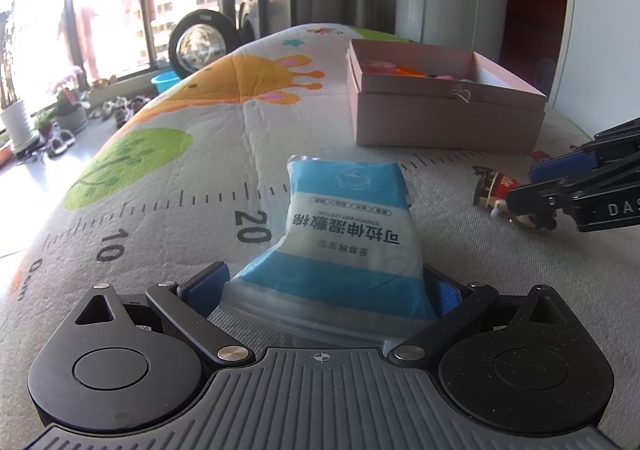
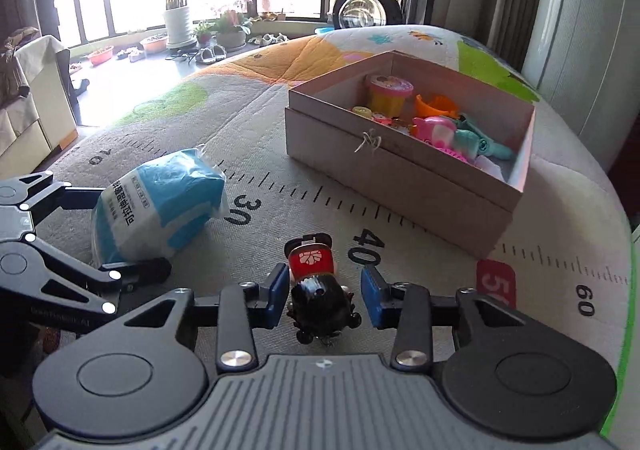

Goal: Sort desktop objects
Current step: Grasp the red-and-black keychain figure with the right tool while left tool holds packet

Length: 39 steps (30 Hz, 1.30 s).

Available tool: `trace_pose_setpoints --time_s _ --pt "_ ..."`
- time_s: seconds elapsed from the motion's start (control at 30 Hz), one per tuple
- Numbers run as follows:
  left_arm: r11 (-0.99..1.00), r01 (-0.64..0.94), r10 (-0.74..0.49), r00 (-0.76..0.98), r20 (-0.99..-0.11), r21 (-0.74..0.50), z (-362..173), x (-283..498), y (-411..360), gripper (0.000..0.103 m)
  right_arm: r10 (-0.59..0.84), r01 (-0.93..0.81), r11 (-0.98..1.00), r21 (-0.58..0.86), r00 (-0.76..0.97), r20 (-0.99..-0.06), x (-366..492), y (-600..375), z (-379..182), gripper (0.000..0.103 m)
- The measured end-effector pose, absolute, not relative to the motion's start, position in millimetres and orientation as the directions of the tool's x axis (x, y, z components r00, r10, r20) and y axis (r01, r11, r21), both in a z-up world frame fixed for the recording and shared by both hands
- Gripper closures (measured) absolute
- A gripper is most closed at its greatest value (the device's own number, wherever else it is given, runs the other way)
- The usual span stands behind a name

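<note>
A blue and white wet-cotton packet (image 1: 352, 226) lies on the play mat, its near end between the blue pads of my left gripper (image 1: 324, 290); the pads press its sides. It also shows in the right wrist view (image 2: 160, 205). My right gripper (image 2: 326, 290) is open around a small doll (image 2: 318, 286) with a black head and red body, lying on the mat; there are gaps to both pads. The doll shows in the left wrist view (image 1: 494, 193) beside the right gripper's fingers (image 1: 536, 197).
A pink open box (image 2: 404, 185) with several colourful toys stands on the mat behind the doll, and shows in the left wrist view (image 1: 444, 113). The mat (image 2: 248, 137) has a printed ruler. Beyond its far edge are the floor, plants and a window.
</note>
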<state>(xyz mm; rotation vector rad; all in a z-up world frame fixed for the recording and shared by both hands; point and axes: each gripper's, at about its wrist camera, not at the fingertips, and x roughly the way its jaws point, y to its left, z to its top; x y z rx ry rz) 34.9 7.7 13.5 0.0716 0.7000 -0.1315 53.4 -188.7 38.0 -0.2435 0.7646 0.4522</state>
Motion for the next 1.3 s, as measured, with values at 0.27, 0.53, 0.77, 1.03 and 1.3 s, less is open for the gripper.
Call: trace_pose_setpoints --time_s 0.27,0.53,0.77,1.03,1.3 --pt "0.989 0.146 -0.086 0.754 -0.651 0.039 13 34 6 0.001 0.318 -0.51 0.858 -0.063 0.623 -0.715 59 -181 26 0.055" --pt "0.988 0.147 -0.08 0.751 -0.656 0.047 13 36 4 0.0 0.347 -0.518 0.855 -0.03 0.614 -0.708 55 -184 33 0.075" --pt "0.987 0.145 -0.06 0.751 -0.657 0.075 14 35 0 0.0 0.338 -0.489 0.872 -0.028 0.643 -0.687 40 -201 42 0.075" --pt "0.98 0.178 -0.077 0.756 -0.65 0.092 26 38 -8 0.0 0.353 -0.475 0.88 0.002 0.651 -0.672 29 -213 43 0.075" --pt "0.968 0.22 -0.095 0.76 -0.643 0.117 40 39 -16 0.041 0.358 -0.455 0.89 0.021 0.671 -0.65 19 -225 55 0.075"
